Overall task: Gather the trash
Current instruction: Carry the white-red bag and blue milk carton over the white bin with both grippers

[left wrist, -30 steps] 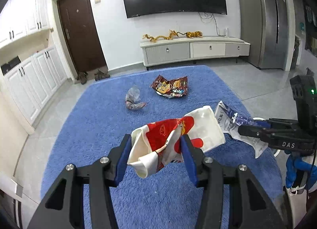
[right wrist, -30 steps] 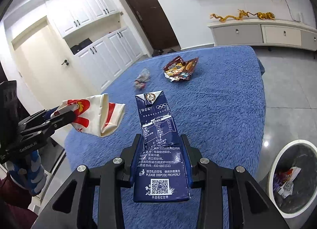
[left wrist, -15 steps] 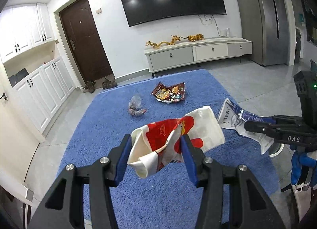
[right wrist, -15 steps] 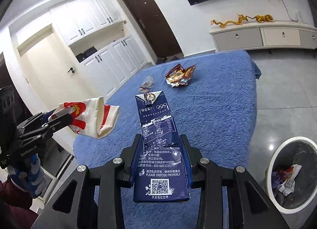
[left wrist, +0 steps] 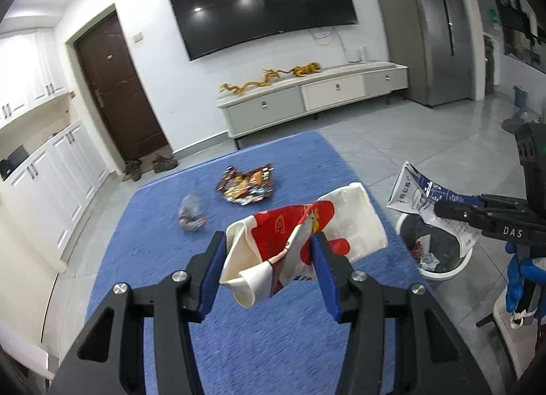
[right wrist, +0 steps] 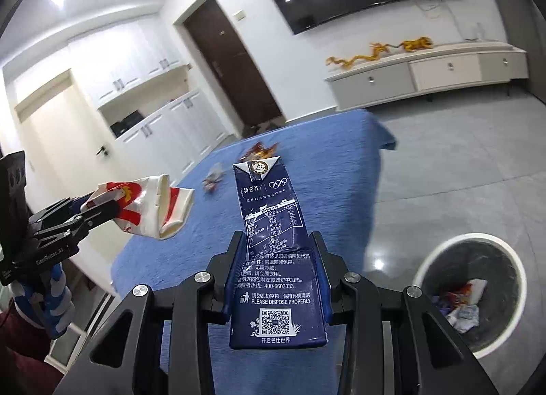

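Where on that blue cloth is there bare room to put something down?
The near half of the blue cloth, below the clear wrapper, is bare, as is its right side toward the trash bin. The far middle is crowded: that wrapper and the snack packet lie close together.

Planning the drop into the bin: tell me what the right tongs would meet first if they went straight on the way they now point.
The right tongs, shut on the blue milk carton, point over the blue cloth, not the trash bin lower right. They would probably meet the cloth first, though depth is unclear.
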Motion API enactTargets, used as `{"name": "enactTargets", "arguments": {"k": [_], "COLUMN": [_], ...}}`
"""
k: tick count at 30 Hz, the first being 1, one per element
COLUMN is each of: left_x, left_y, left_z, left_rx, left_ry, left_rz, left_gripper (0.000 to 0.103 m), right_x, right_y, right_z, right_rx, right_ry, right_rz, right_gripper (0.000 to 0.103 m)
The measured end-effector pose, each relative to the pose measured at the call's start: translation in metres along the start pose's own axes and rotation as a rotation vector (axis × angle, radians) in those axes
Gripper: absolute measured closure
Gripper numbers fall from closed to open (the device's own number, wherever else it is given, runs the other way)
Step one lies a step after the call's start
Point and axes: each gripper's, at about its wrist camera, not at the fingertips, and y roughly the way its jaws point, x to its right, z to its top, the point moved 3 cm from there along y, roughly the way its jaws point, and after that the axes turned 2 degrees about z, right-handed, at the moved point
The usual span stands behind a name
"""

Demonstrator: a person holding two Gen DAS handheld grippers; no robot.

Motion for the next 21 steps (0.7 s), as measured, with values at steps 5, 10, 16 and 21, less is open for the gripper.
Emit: {"name": "enactTargets", "arguments": {"k": [5, 10, 16, 21], "left_x": [0.032, 0.071, 0.115, 0.154], "left_y": [0.018, 0.038, 0.061, 0.080], "left_z": [0.016, 0.037, 0.052, 0.060], "left_rx": [-0.002, 0.007, 0.010, 0.002], "left_ry": [0.045, 0.096, 0.154, 0.210], "left_rz": [-0.064, -0.139, -0.233, -0.298], "left_gripper": [0.055, 0.055, 0.055, 0.055], "right_x": [0.038, 0.076, 0.120, 0.145], "right_y": [-0.017, -0.035, -0.055, -0.062], "right_z": [-0.003, -0.008, -0.013, -0.016], "right_rx": [0.026, 0.048, 0.074, 0.080], "right_ry": [0.056, 0.125, 0.199, 0.249], "right_rz": [-0.078, -0.166, -0.277, -0.352], "right_gripper": [0.066, 0.066, 0.066, 0.066]}}
